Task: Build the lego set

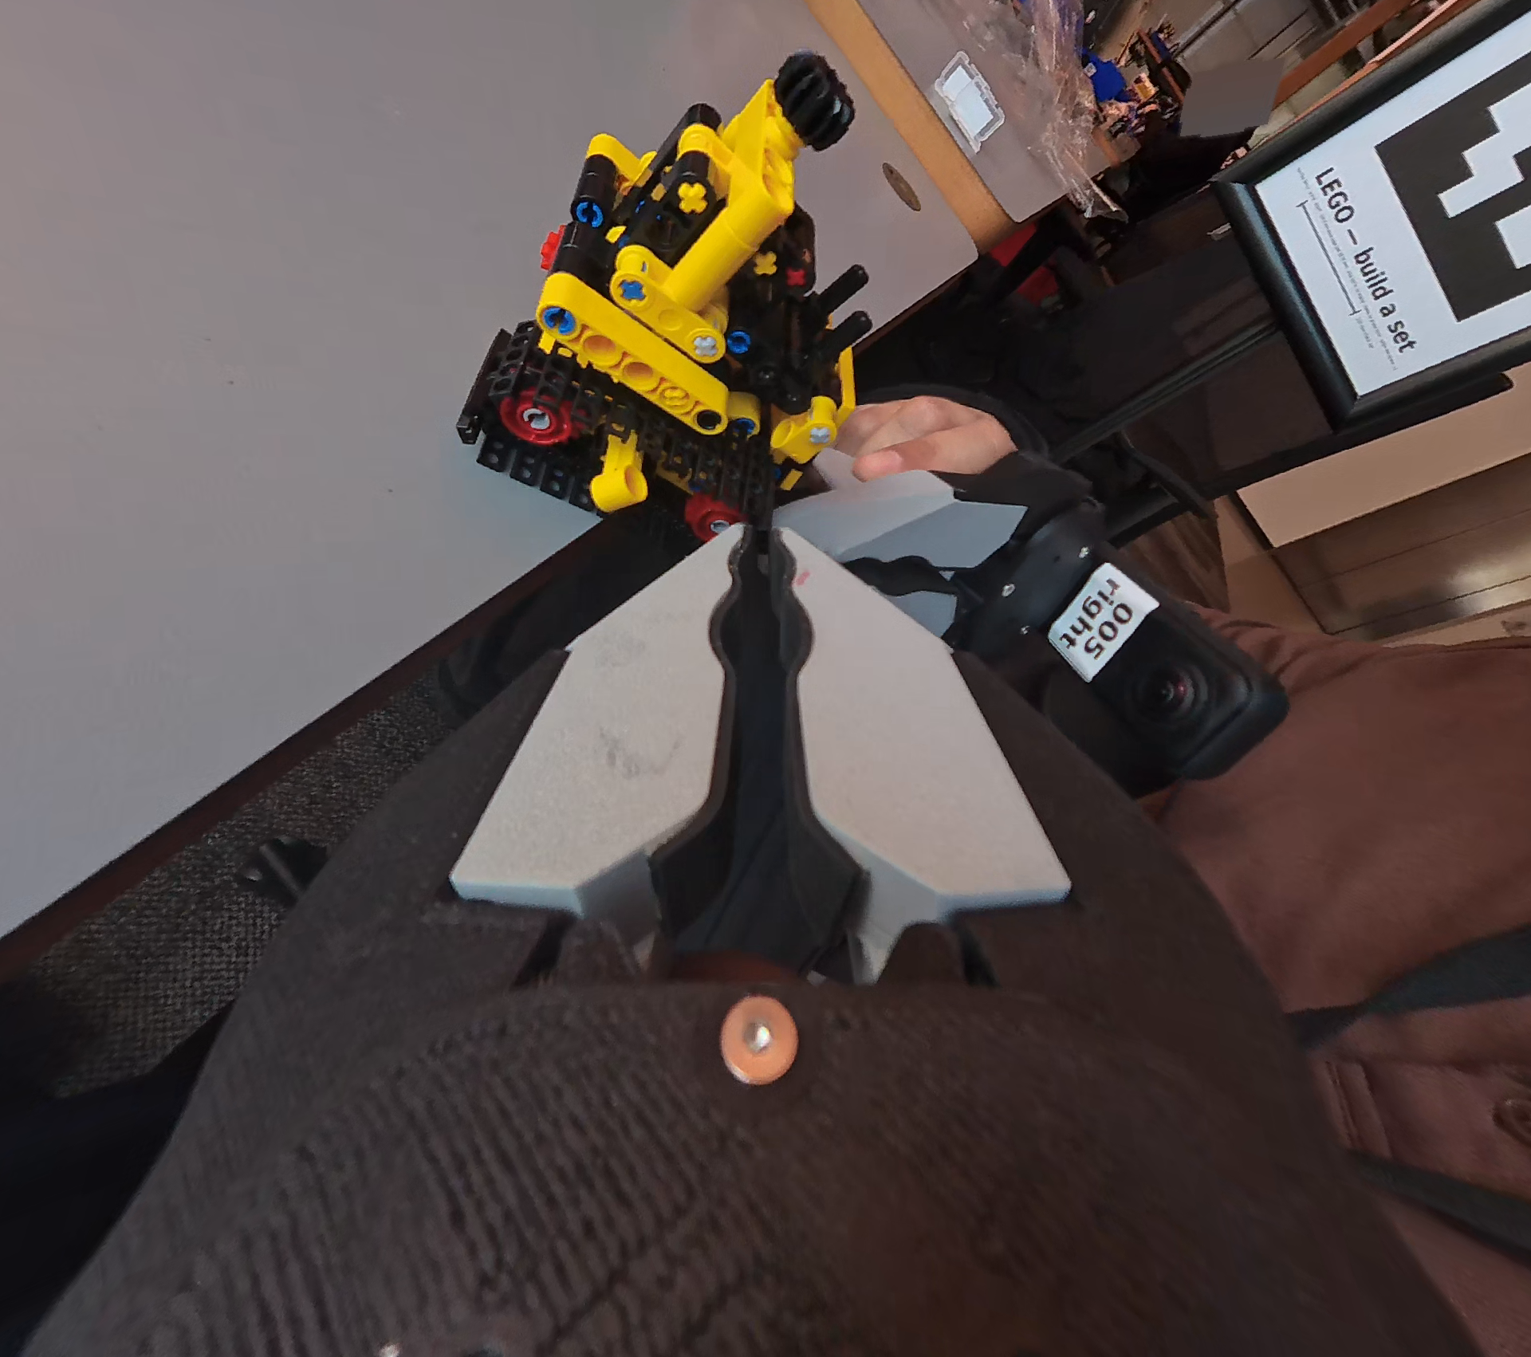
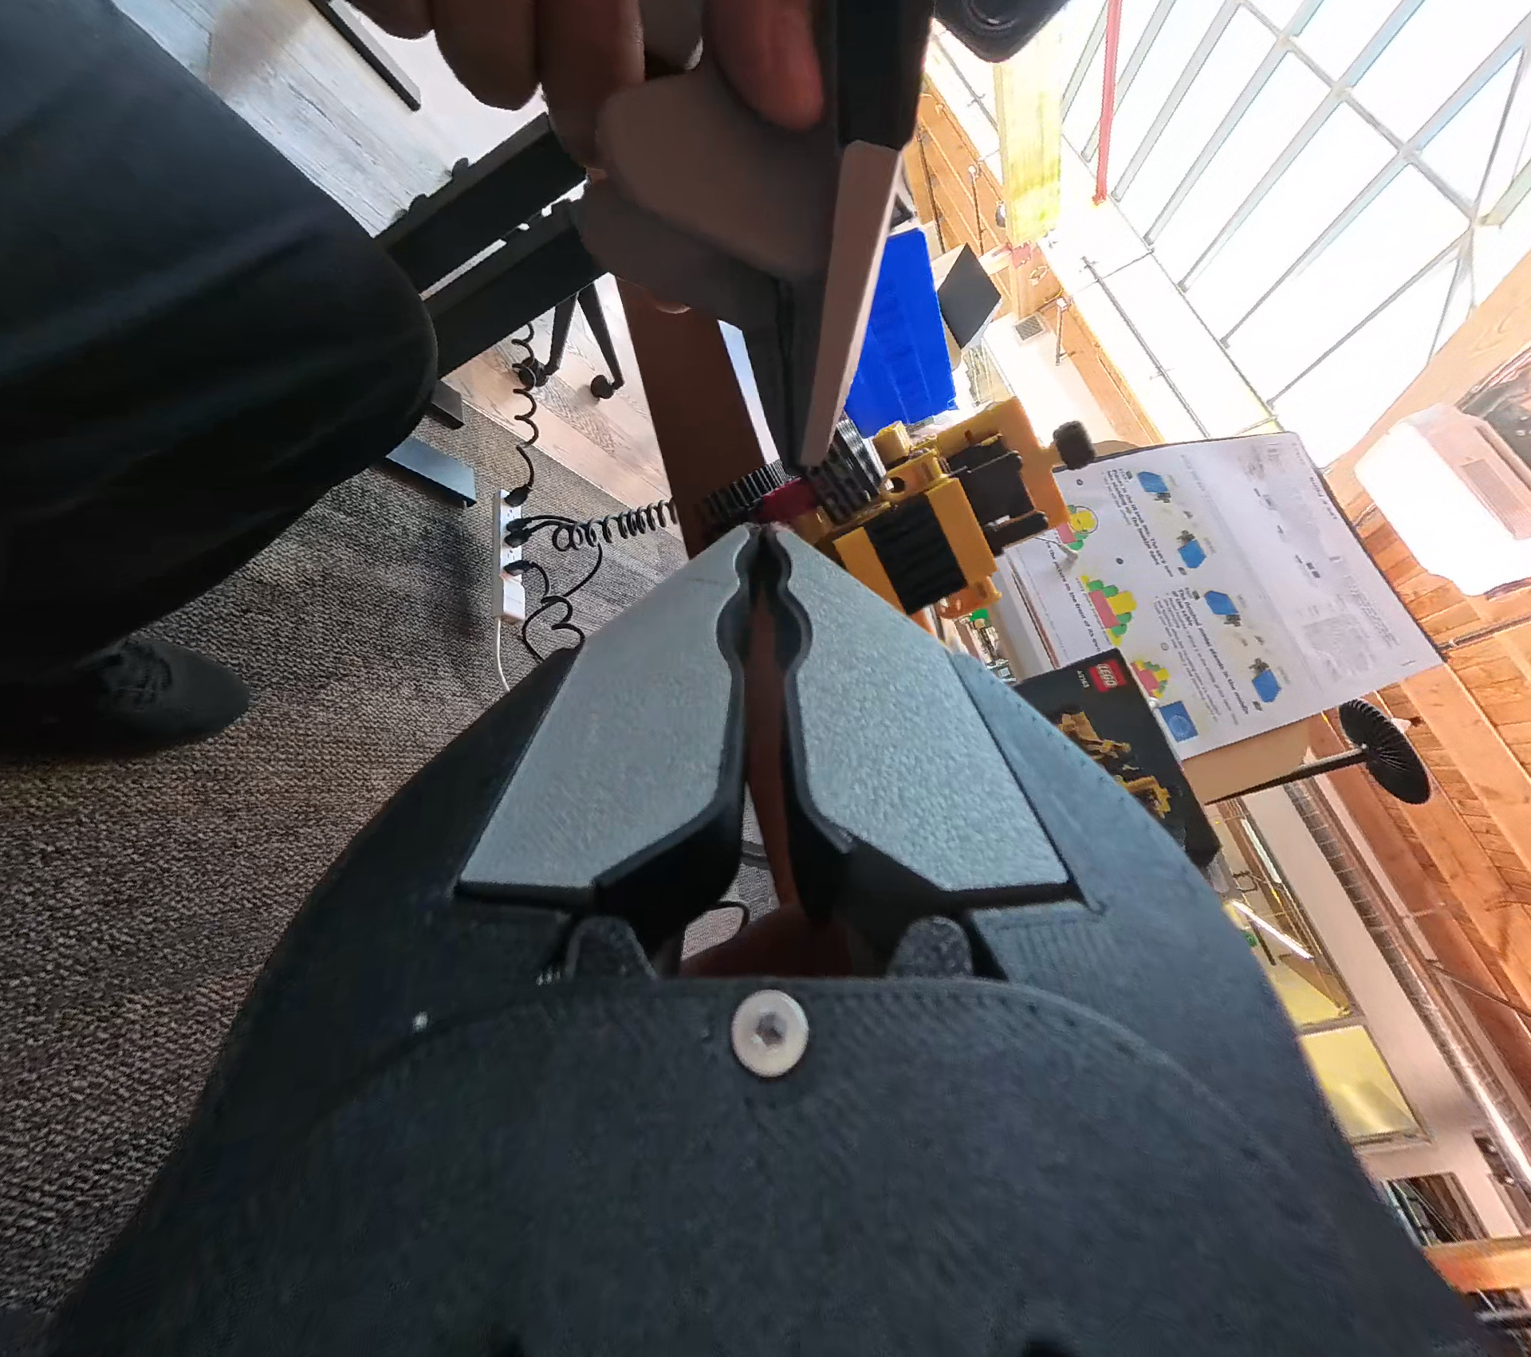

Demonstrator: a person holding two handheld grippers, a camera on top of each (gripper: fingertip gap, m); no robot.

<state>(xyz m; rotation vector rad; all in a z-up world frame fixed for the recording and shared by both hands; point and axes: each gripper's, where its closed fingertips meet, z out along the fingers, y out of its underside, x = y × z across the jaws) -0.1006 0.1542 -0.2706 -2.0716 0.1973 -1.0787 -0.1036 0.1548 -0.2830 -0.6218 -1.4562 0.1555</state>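
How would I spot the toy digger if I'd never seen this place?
Look at the big pale grey table and follow it to its near edge. There sits a blocky yellow and black lego vehicle, with the left gripper pinching its black track. Nothing else on the table is yellow, and it has red wheels and a black gear on top.

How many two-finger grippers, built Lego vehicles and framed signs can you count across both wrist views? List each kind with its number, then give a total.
Grey-padded two-finger grippers: 2 (left gripper, right gripper)
Yellow and black tracked Lego vehicle: 1
Black-framed white sign: 1
Total: 4
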